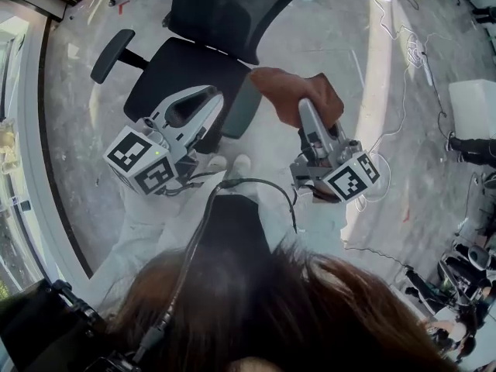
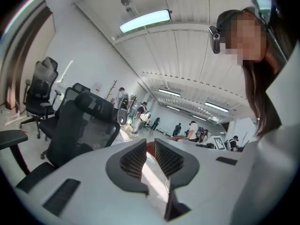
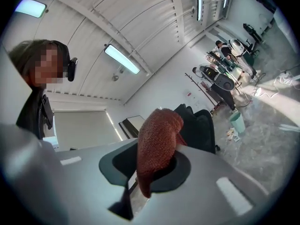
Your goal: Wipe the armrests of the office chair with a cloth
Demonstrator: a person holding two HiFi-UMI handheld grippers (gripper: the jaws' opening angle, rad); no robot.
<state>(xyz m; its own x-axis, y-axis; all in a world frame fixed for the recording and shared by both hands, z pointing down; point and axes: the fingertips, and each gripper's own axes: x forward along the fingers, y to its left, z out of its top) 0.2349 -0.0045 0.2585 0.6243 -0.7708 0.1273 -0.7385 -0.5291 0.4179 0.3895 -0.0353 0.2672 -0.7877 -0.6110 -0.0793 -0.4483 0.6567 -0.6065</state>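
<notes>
The office chair [image 1: 182,64] is seen from above in the head view, parked on the grey floor [image 1: 333,29] right in front of the person. So far the reddish-brown cloth [image 1: 293,91] is clamped in the right gripper [image 1: 308,111]. In the right gripper view the jaws are closed tight onto it, with a fat bunch of fabric sticking up past the tips and a small tail hanging below. The cloth is held just beside the chair's near armrest [image 1: 242,108], at its upper end. Whether it's actually touching can't be told from here, since the edge of the fabric overlaps the armrest in the picture.

The other armrest [image 1: 111,55] is way over on the far side of the seat, with nothing on it.

The left gripper [image 1: 209,101] is held over the front edge of the seat. Its ribbed pads [image 2: 133,158] are left a slim gap apart and nothing is caught between them, so that one's empty. A few people [image 2: 192,130] can be made out far back in the room.
</notes>
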